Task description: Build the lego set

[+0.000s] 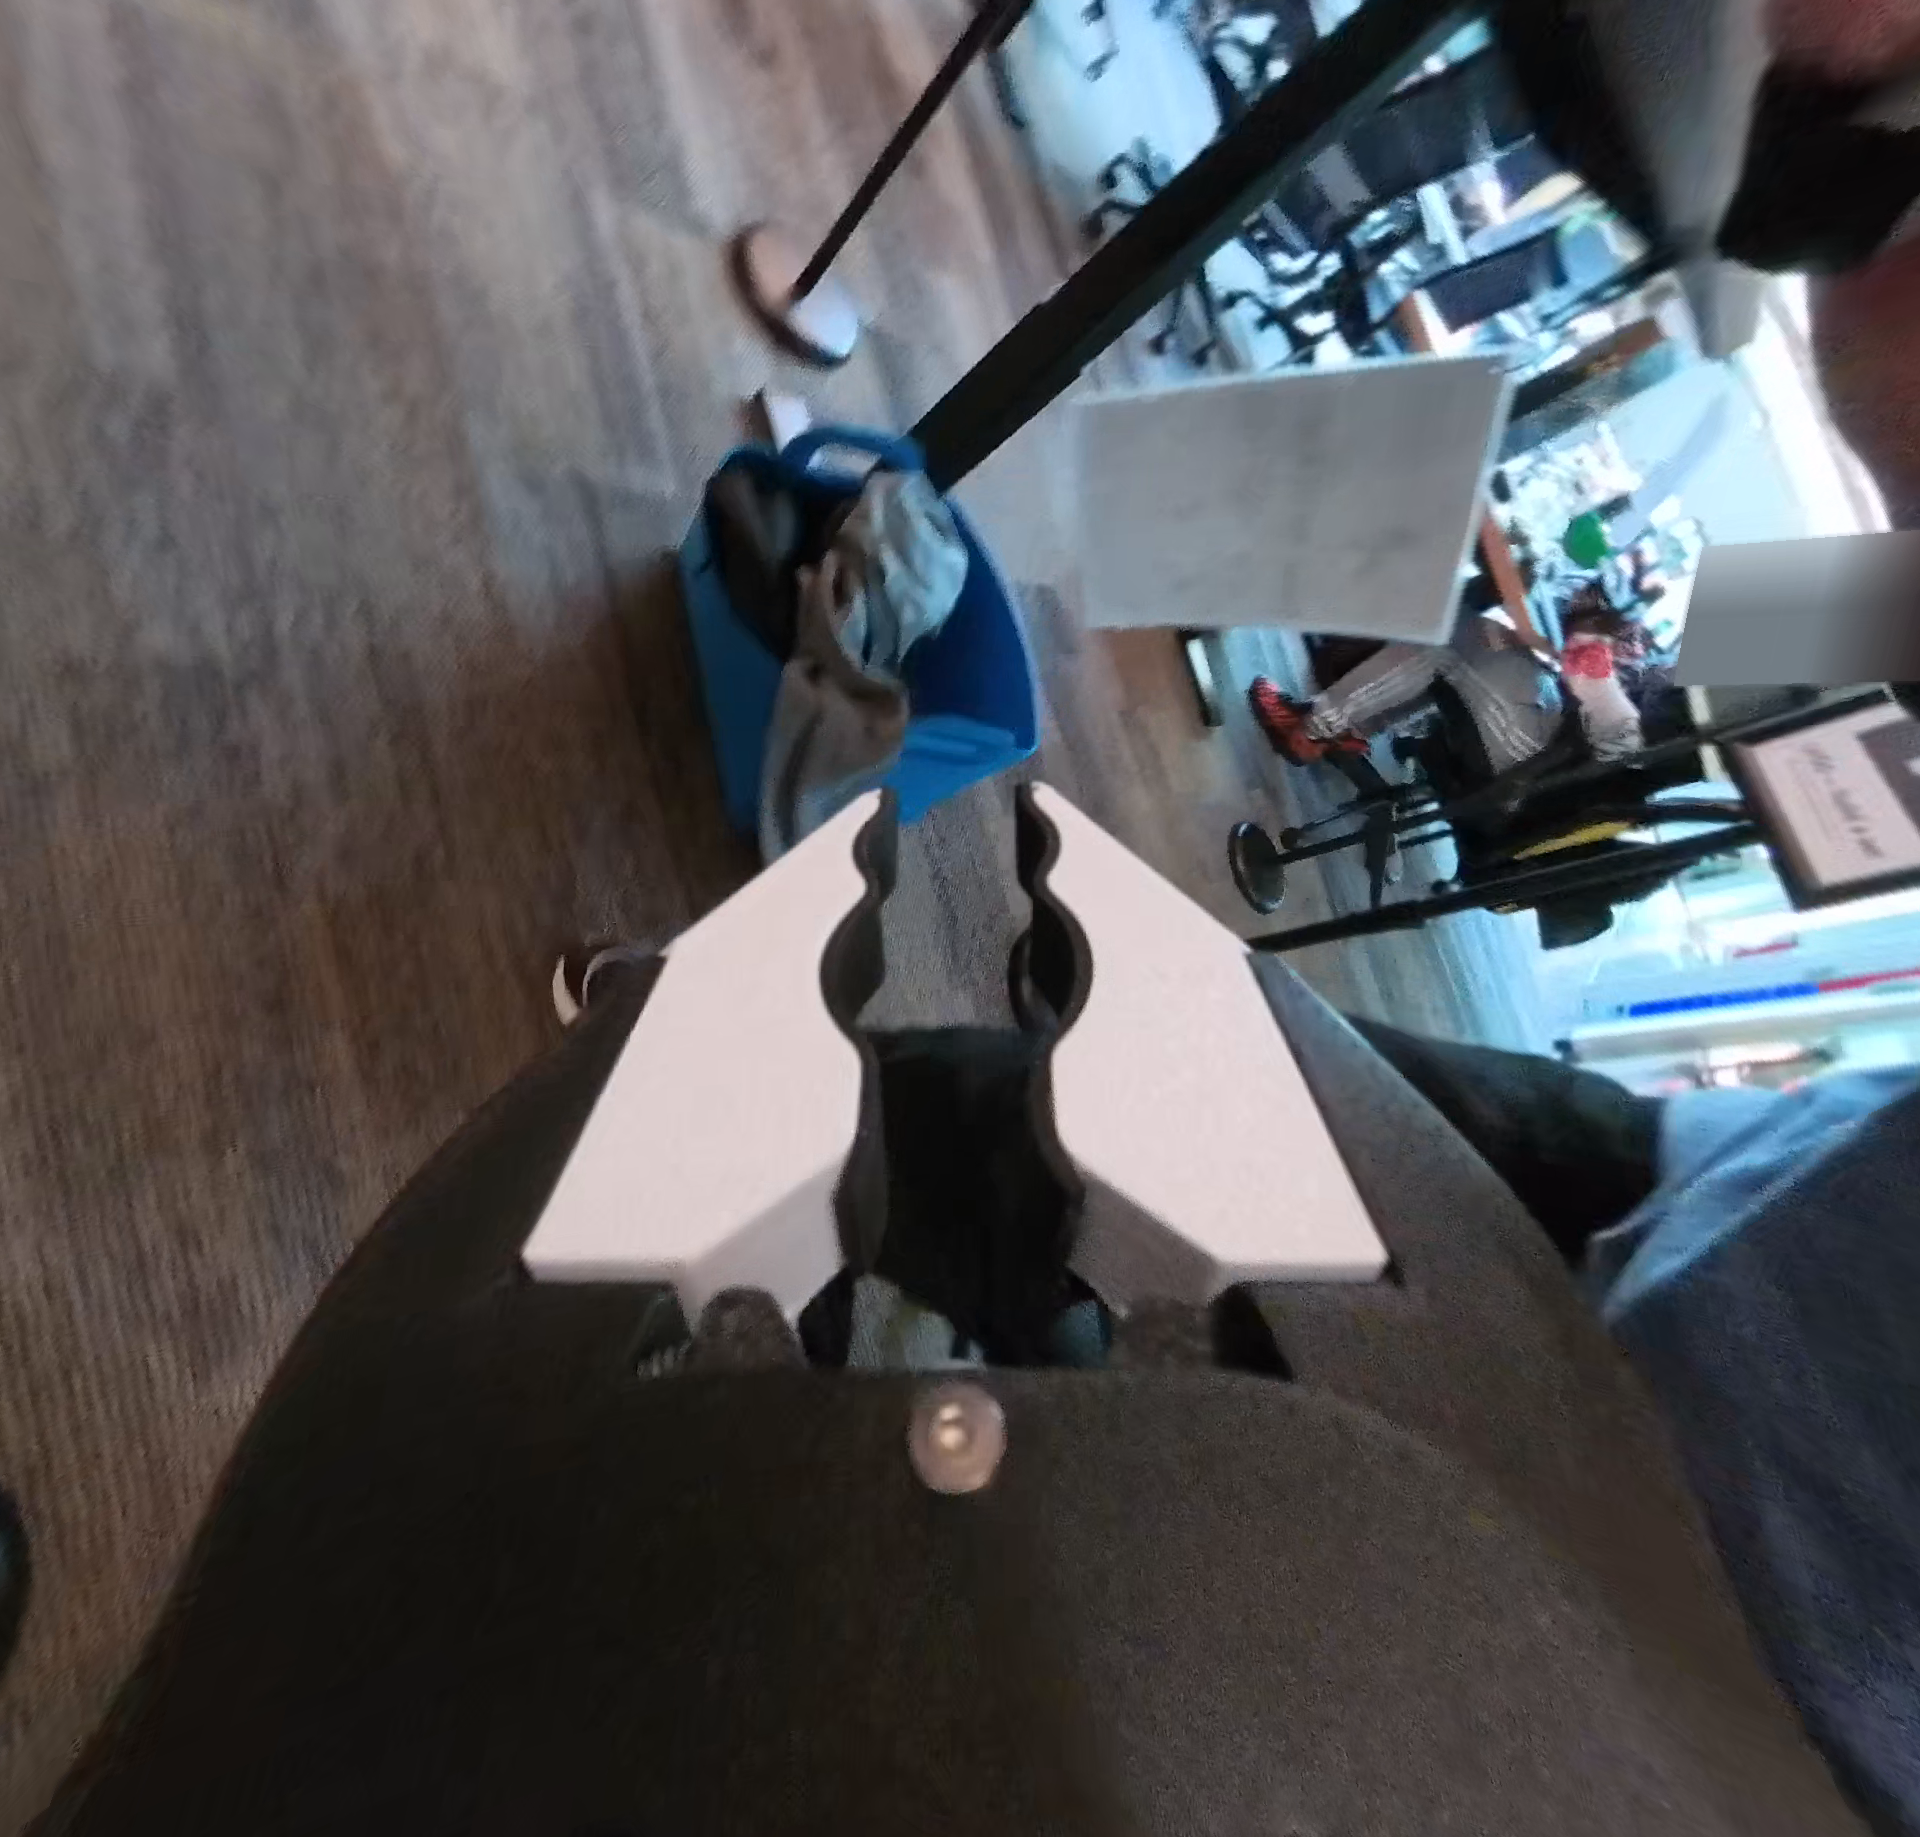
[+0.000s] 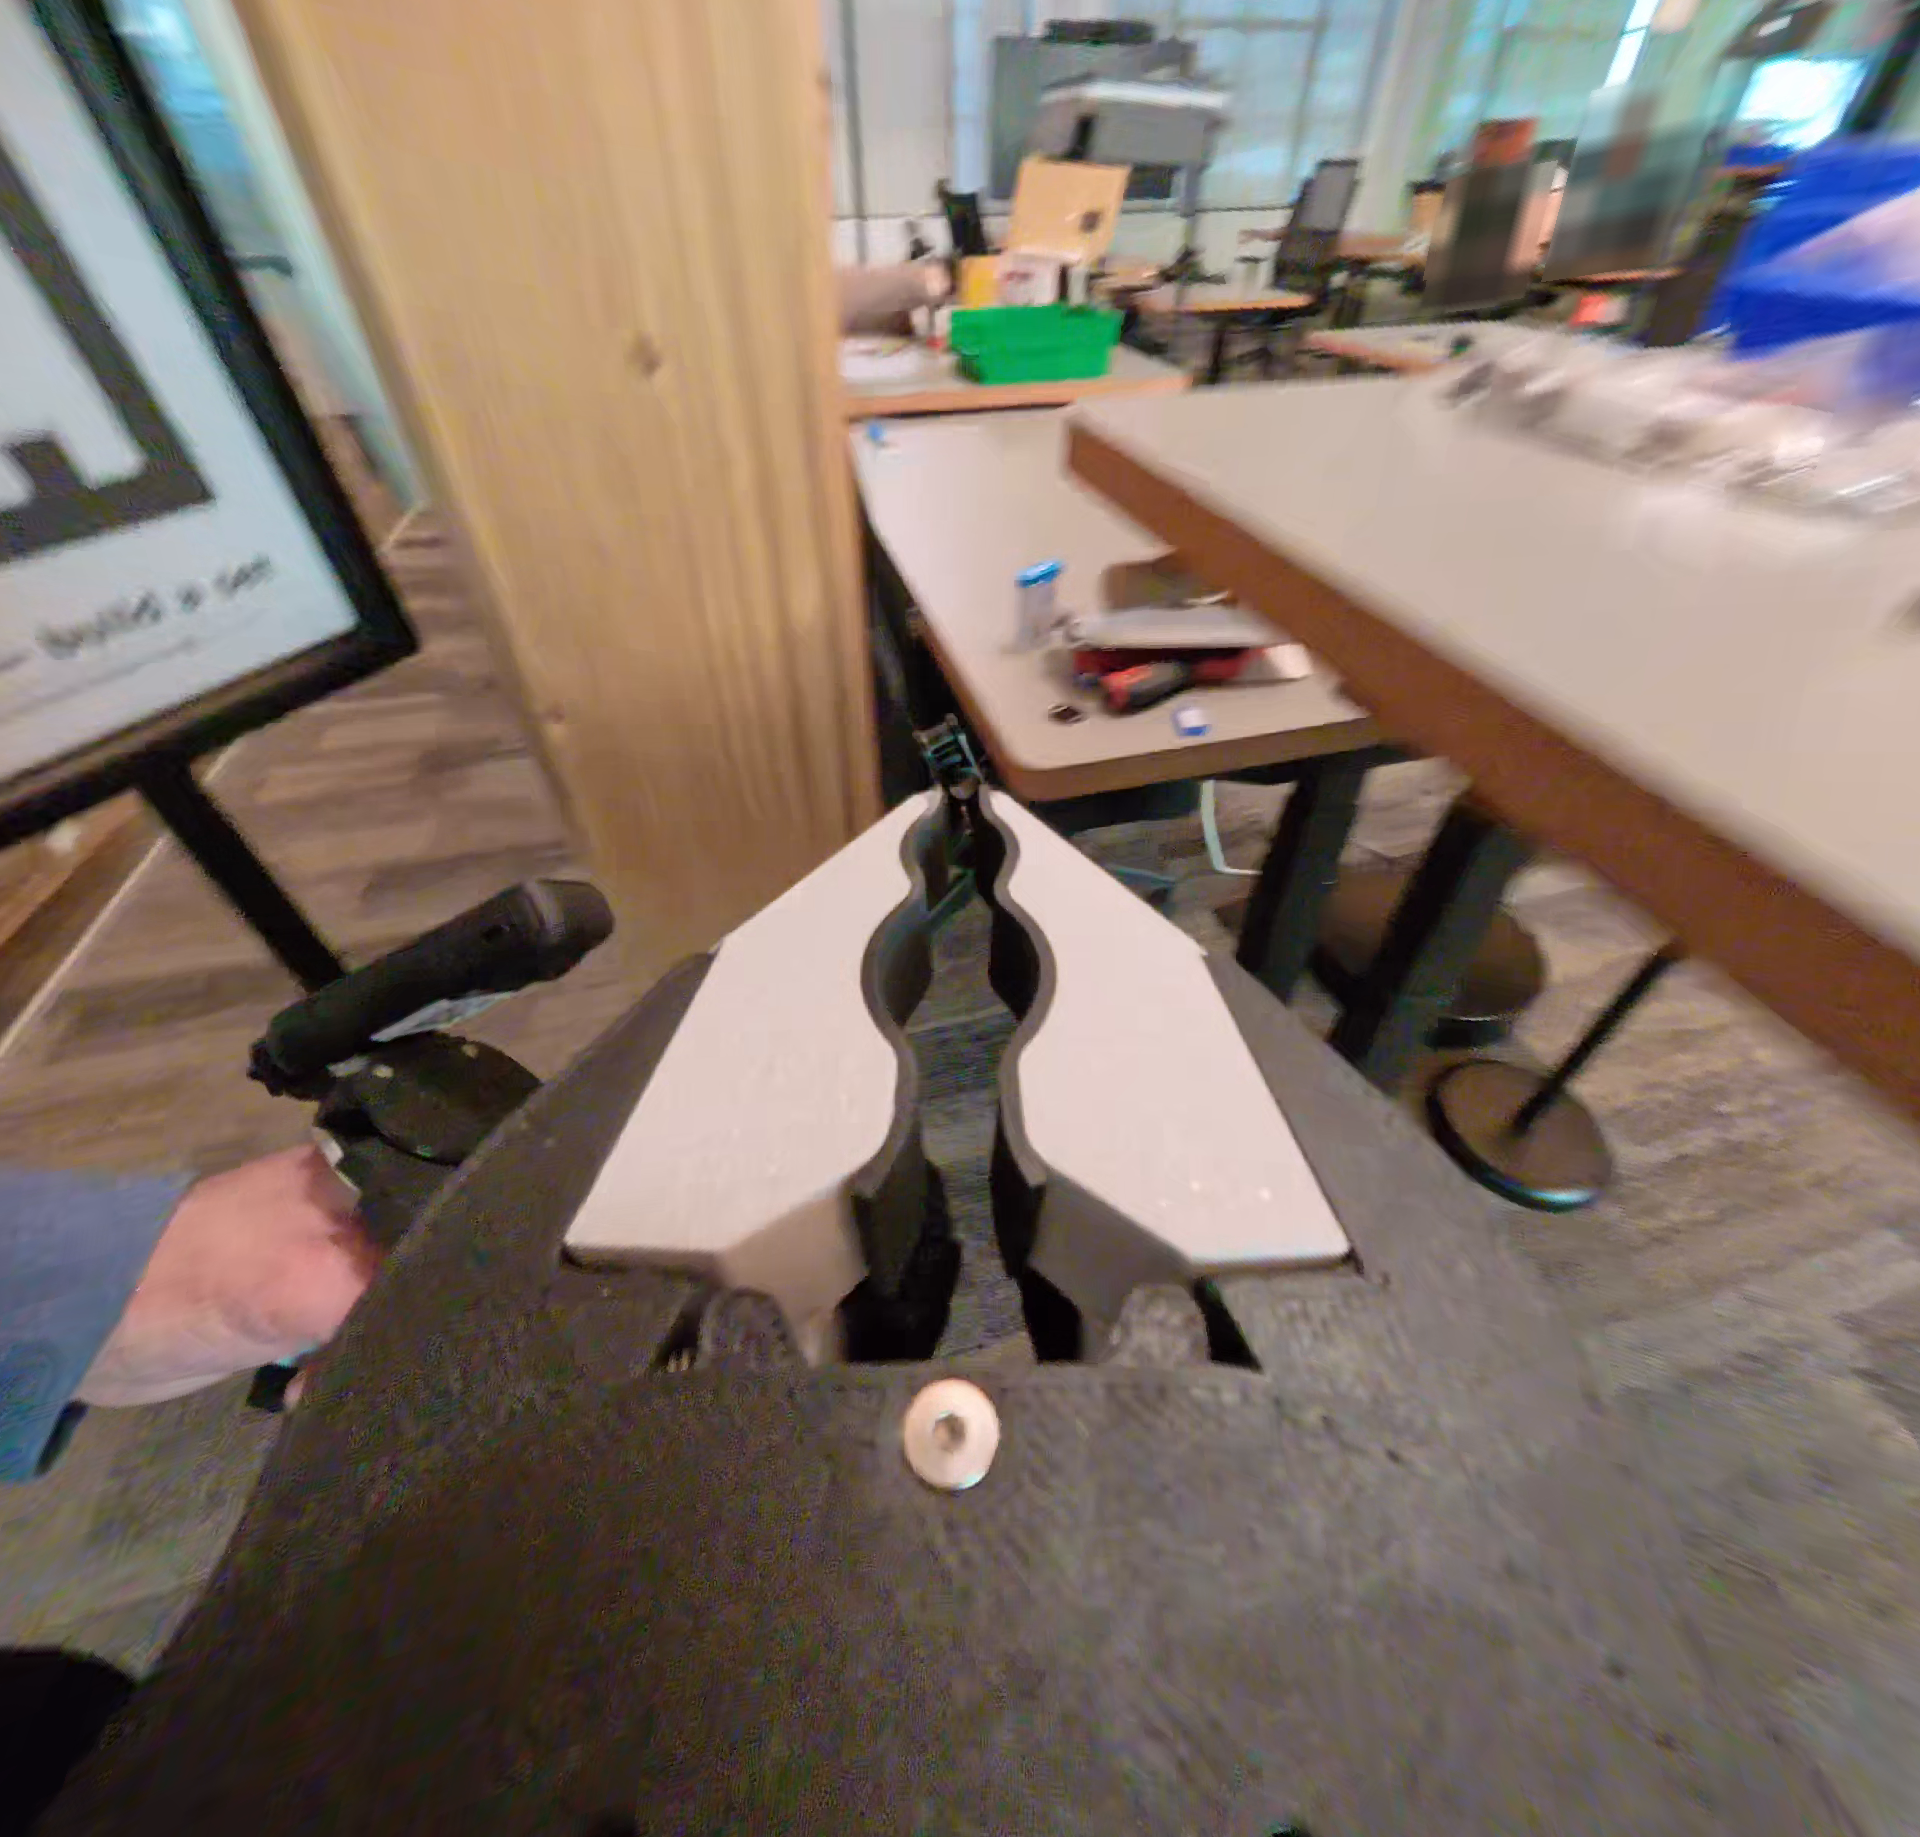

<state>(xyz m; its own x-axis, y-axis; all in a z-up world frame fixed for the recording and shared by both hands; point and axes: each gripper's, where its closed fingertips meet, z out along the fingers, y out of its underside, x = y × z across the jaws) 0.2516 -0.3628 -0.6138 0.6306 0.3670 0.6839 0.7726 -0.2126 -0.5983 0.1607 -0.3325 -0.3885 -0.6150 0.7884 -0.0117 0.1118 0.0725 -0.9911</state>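
My right gripper [image 2: 964, 800] is held in the air below the edge of the work table [image 2: 1558, 582]. Its jaws are nearly closed on a small black lego piece [image 2: 952, 748] that sticks out past the tips. Blurred clear bags of parts [image 2: 1683, 437] and a blue box [image 2: 1829, 249] lie on that table at the far right. My left gripper [image 1: 956, 811] is open and empty. It is tilted sideways and points at the floor, toward a blue bag [image 1: 966, 665]. No lego shows in the left wrist view.
A wooden pillar [image 2: 582, 385] stands left of centre, with a framed sign on a stand [image 2: 135, 499] beside it. A lower table [image 2: 997, 561] holds tools and a bottle. Black table legs [image 1: 1174, 260] and a hanging paper sheet [image 1: 1278, 499] are ahead of the left gripper. A hand [image 2: 239, 1268] holds a black device at lower left. Left tips to right tips: about 25 centimetres.
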